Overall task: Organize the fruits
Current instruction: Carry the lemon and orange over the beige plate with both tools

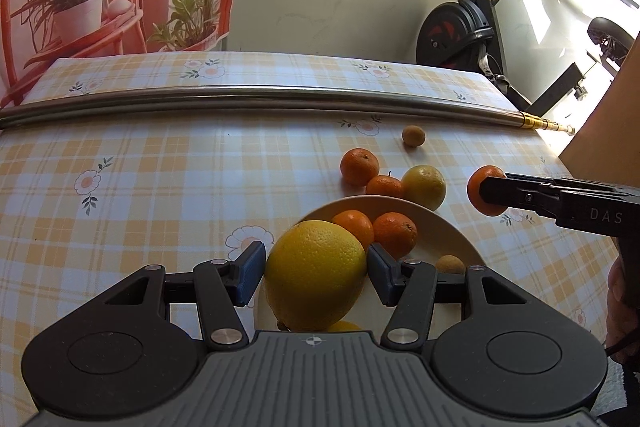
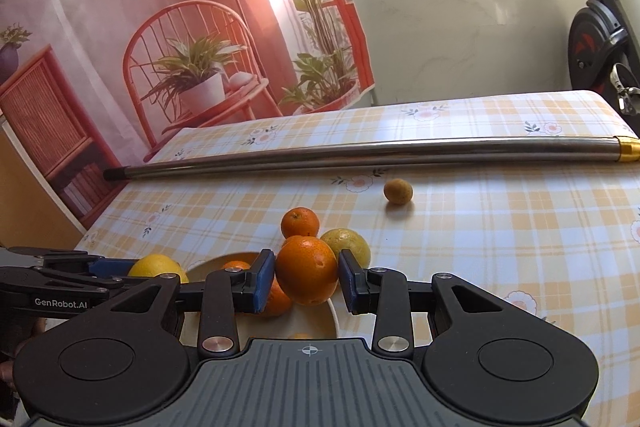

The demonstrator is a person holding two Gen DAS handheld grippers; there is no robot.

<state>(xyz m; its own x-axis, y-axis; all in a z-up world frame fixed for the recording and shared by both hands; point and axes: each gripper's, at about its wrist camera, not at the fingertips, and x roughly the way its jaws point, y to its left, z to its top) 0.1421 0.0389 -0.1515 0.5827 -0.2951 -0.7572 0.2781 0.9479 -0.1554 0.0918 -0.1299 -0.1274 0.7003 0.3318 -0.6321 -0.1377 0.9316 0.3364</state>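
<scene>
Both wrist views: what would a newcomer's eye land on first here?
First, the big yellow fruit between the left gripper's blue pads, over the near rim of the plate. Next, the mandarin pinched by the right gripper, right of the plate. Behind them, a long metal pole lies across the checked tablecloth.

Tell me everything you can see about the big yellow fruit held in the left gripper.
The big yellow fruit is round, slightly oval, with a dimpled, glossy citrus peel and no stem visible. It sits between the blue pads of the left gripper, which touch it on both sides. It hangs above the near part of the cream plate, in front of two small oranges lying there. Whether its underside touches the plate cannot be told.
</scene>
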